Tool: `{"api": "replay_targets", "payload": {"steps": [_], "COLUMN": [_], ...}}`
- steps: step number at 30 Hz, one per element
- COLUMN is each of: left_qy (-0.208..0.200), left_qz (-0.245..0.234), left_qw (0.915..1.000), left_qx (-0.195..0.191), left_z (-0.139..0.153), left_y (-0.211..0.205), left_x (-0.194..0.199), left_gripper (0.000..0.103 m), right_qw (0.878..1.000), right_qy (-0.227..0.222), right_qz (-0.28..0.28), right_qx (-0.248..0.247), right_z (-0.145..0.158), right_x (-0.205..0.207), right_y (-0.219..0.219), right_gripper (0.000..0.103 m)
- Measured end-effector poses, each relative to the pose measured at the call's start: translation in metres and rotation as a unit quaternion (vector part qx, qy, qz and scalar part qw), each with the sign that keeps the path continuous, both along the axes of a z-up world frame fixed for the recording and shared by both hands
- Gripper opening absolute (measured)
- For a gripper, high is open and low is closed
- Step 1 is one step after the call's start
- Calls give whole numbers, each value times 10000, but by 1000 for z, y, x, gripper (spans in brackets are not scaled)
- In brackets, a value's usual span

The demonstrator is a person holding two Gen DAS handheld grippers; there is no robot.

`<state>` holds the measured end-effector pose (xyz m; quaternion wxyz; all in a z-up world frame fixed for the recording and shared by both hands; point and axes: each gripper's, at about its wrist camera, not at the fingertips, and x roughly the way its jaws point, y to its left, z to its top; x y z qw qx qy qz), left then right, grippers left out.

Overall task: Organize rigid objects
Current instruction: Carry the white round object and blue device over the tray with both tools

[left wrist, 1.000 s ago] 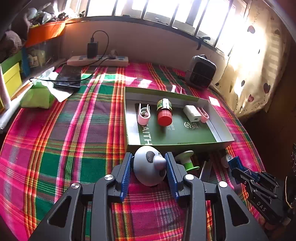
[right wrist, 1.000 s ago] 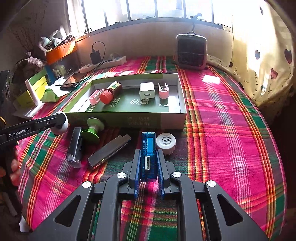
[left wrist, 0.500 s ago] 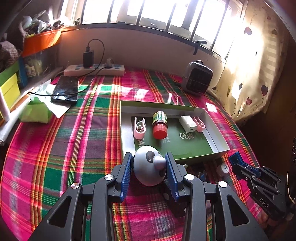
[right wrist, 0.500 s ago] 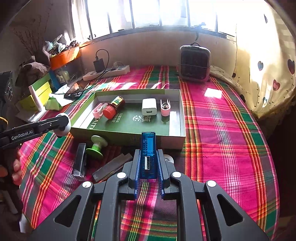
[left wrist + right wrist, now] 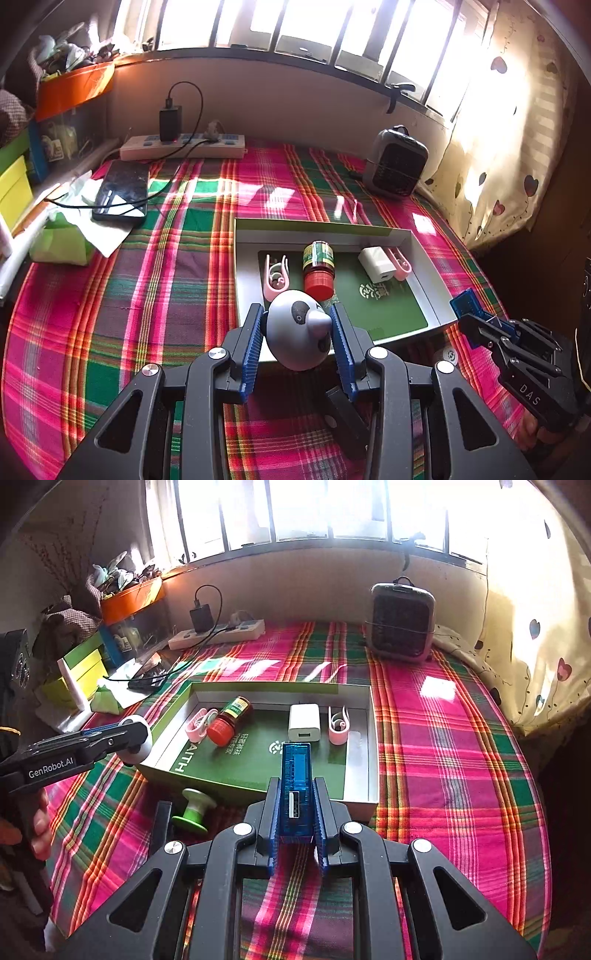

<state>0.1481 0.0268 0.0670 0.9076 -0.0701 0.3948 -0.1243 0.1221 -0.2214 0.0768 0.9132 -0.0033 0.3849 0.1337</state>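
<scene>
Both loads ride above the box's (image 5: 373,738) near wall, w/ the plaid-covered counter (image 5: 443,738) beneath. Left hand-held gripper (image 5: 297,334) clamps the grey panda toy (image 5: 299,328), snout toward 1 o'clock. Right hand-held gripper (image 5: 295,812) pinches the blue USB module (image 5: 295,775), long axis 12–6, port facing cam. Best lower each onto bare green floor, clear of red-cap bottle (image 5: 229,722) & white charger (image 5: 304,722), then release flat.
</scene>
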Motion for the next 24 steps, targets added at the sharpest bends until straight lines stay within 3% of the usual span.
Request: {"api": "replay_targets", "payload": {"steps": [24], "left_qy": [-27], "left_qz": [74], "left_qw": [9996], "left_qx": [275], "left_z": [-10], "left_y": [-4], "left_x": [23], "left_gripper": [35], "right_qw": [9998], "right_qy": [121], "right_qz": [124], "right_qx": [-65], "right_z": [-9], "right_x": [53], "right_y": [19], "right_gripper": [17]}}
